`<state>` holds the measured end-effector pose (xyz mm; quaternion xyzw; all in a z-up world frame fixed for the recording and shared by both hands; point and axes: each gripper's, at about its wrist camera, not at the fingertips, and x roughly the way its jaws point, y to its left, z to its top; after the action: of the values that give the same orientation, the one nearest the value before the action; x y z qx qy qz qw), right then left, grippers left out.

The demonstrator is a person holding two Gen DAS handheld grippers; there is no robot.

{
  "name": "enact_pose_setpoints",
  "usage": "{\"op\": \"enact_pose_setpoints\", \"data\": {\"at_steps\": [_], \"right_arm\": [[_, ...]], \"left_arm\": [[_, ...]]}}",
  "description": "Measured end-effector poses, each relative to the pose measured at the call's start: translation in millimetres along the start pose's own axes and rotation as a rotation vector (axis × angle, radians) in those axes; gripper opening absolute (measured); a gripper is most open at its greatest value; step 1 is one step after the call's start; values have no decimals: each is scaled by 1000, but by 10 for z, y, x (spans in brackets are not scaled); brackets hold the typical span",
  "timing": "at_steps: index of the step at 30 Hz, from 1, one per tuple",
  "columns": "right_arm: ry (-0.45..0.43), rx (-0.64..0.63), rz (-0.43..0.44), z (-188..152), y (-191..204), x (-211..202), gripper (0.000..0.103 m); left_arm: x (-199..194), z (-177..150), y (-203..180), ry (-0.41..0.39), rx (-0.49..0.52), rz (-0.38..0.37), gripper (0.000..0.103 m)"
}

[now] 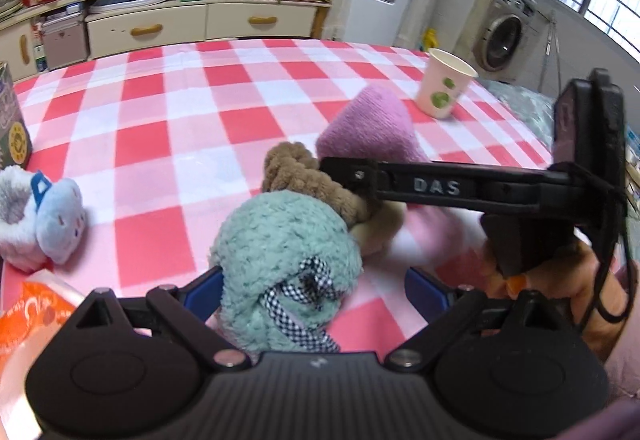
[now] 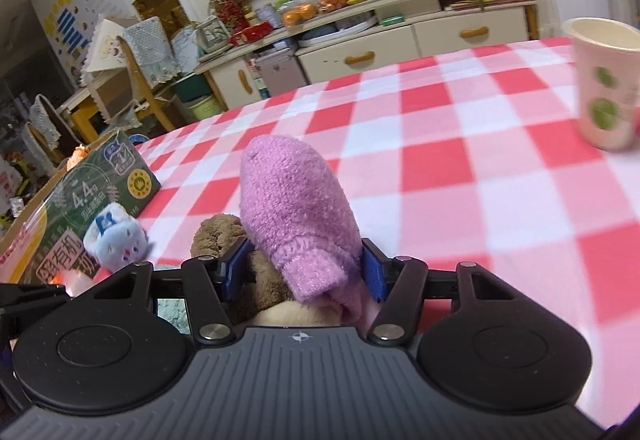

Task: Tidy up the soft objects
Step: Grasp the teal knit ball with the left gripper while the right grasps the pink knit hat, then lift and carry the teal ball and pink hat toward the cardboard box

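Note:
A fluffy teal sock [image 1: 280, 252] with a checked ribbon lies between the fingers of my left gripper [image 1: 312, 284], which stands wide open around it. My right gripper [image 2: 308, 268] is shut on a pink sock [image 2: 296, 208] and holds it upright; the pink sock also shows in the left wrist view [image 1: 368, 128]. A brown plush piece [image 1: 296, 176] lies between the two socks, also seen in the right wrist view [image 2: 218, 232]. The right gripper's body [image 1: 460, 188] crosses the left wrist view. A pale blue sock [image 1: 44, 216] lies at the left, also in the right wrist view [image 2: 114, 240].
The table has a red and white checked cloth [image 1: 180, 128]. A paper cup [image 1: 444, 84] with green dots stands at the far right. A green carton [image 2: 96, 192] stands at the left edge. An orange packet [image 1: 36, 316] lies near my left gripper.

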<state>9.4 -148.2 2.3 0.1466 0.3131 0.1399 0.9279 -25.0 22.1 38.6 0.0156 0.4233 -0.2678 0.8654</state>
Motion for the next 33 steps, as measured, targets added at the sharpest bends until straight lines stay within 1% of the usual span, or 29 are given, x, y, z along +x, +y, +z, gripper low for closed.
{"op": "enact_pose_setpoints", "data": {"at_steps": [4, 6, 8, 11, 13, 14, 16, 18, 20, 21, 22, 23, 24, 28, 33], "right_arm": [[-25, -15, -63, -128, 9, -248, 72], [-42, -13, -85, -171, -7, -343, 72], [-56, -19, -116, -182, -17, -383, 72], [-88, -22, -135, -165, -33, -394, 75], [-117, -22, -145, -157, -41, -399, 92], [-128, -22, -153, -147, -46, -390, 92], [-135, -14, -162, -135, -61, -365, 92], [-137, -10, -177, -160, -70, -371, 88], [-132, 9, -186, -185, -103, -376, 85], [-131, 23, -186, -193, -122, -382, 78], [-132, 34, -188, -195, -138, -384, 66], [-133, 41, -197, -192, -154, -381, 60], [-135, 41, -210, -197, -148, -394, 51], [-149, 61, -240, -218, -158, -437, 47], [-156, 60, -261, -263, -123, -508, 46]], "left_arm": [[-6, -54, -63, -7, 30, 17, 96], [19, -66, -73, -11, 37, 38, 96], [52, -70, -73, -21, 43, 59, 96], [98, -82, -92, -33, 73, 96, 93], [112, -91, -101, -42, 89, 124, 84], [116, -94, -98, -47, 96, 137, 82], [101, -94, -81, -56, 92, 135, 78], [77, -87, -60, -64, 80, 133, 74], [66, -85, -39, -69, 70, 132, 72], [60, -85, -29, -71, 68, 132, 71], [58, -85, -28, -74, 69, 134, 70], [51, -88, -20, -77, 71, 137, 70], [46, -90, -11, -80, 72, 142, 70], [25, -91, 81, -109, 75, 164, 70], [67, -32, 259, -180, 93, 231, 70]]}}
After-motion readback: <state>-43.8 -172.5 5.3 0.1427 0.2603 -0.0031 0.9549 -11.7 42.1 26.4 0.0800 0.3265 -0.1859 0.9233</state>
